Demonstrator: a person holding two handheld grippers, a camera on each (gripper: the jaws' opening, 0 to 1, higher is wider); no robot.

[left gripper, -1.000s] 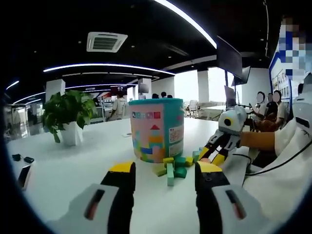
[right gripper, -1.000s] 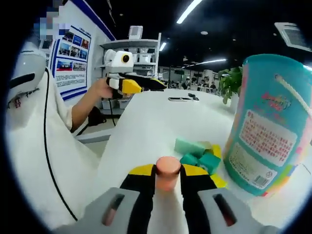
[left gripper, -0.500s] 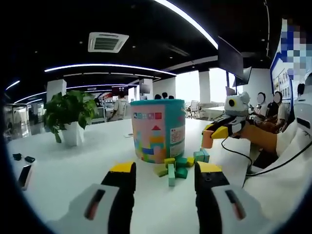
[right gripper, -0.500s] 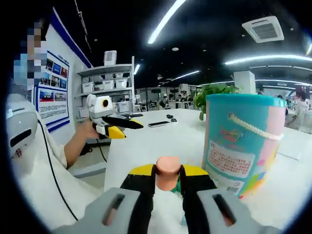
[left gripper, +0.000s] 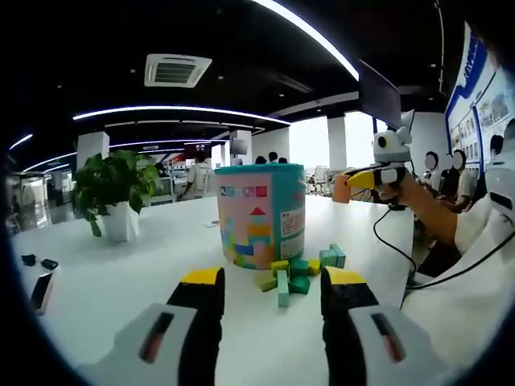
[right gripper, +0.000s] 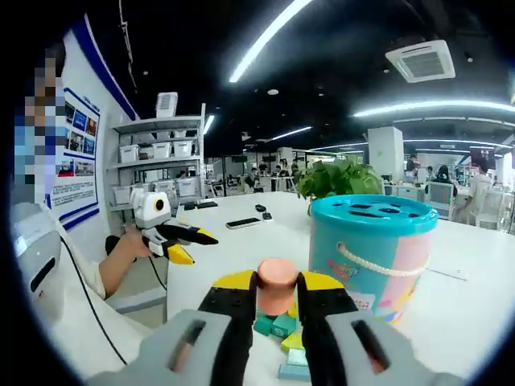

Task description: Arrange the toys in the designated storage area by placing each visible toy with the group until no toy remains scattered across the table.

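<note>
Between the right gripper's (right gripper: 277, 299) yellow-tipped fingers (right gripper: 233, 283), a salmon cylinder block (right gripper: 278, 283) is being pinched, its round end facing the camera and its long axis running forward along the jaws.

Since a second ago this gripper has been lifting: the teal toy bucket (right gripper: 378, 253), earlier towering beside the fingers, is now sitting lower, its slotted lid (right gripper: 374, 215) showing from above, just right of the tips. Green and teal blocks (right gripper: 278, 326) are lying right under the fingertips. Left of them the white table (right gripper: 217, 245) is running open to its near edge. The left gripper (left gripper: 272, 291) is hovering with fingers (left gripper: 201, 283) spread, block pile (left gripper: 290, 273) just ahead, bucket behind, potted plant (left gripper: 113, 193) far left.
</note>
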